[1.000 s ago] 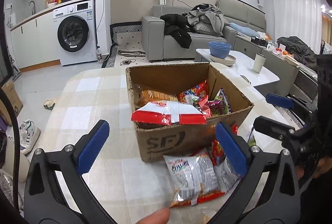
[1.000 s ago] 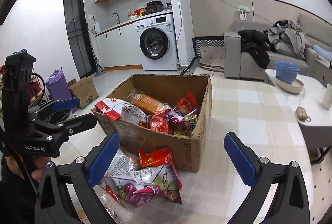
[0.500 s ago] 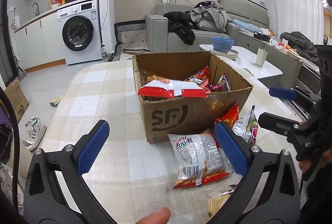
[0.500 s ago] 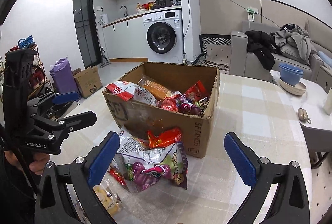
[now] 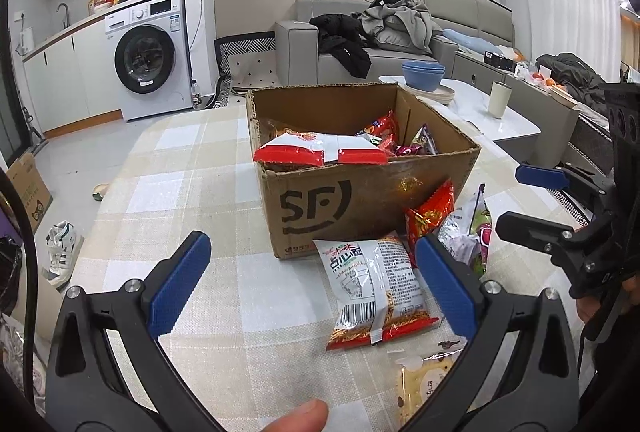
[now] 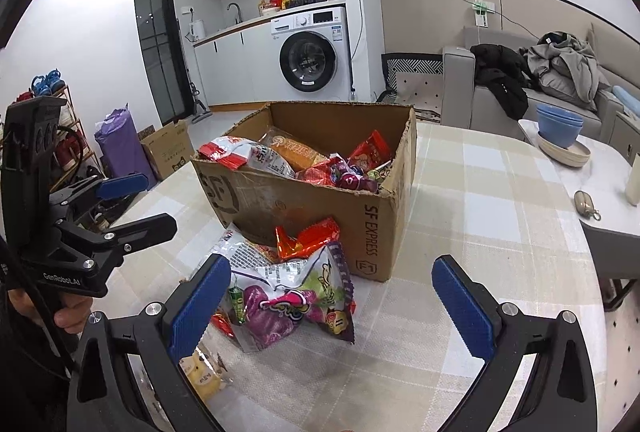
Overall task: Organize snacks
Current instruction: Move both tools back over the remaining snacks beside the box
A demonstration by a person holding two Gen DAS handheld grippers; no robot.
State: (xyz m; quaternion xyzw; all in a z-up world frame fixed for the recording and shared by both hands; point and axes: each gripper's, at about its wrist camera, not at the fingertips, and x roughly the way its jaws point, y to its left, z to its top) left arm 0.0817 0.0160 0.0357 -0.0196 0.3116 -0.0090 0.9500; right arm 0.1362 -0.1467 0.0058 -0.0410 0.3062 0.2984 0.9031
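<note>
Counter (image 5: 192, 191): a checked cloth covers it, so expect bags to slide a little when you nudge them.
Cardboard box (image 5: 360, 207): it stands mid-counter, open-topped and already well filled. The walls are stiff but light, so a push on one could shove the whole box. A red-and-white bag (image 5: 320, 151) lies across its near rim, half out, and looks ready to tip.
Purple snack bag (image 6: 296, 296): it lies on the counter just in front of the box, between the fingers of your right tongs (image 6: 332, 296). It is puffy, crinkled film, light and slippery. Take it by the flat sealed edge or across the middle, gently, so the contents don't crush.
White noodle-snack bag (image 5: 372, 292): it lies beside the box's near wall, next to the right finger of your left tongs (image 5: 312, 280). The contents are brittle, so pinch the crimped end.
Red packet (image 5: 430, 211): it leans against the box wall, small and stiff-creased, so you can lift it by the top corner.
Biscuit pack (image 5: 424, 384): it is at the near edge and fragile.
Tongs: both pairs are spread wide, holding nothing.
</note>
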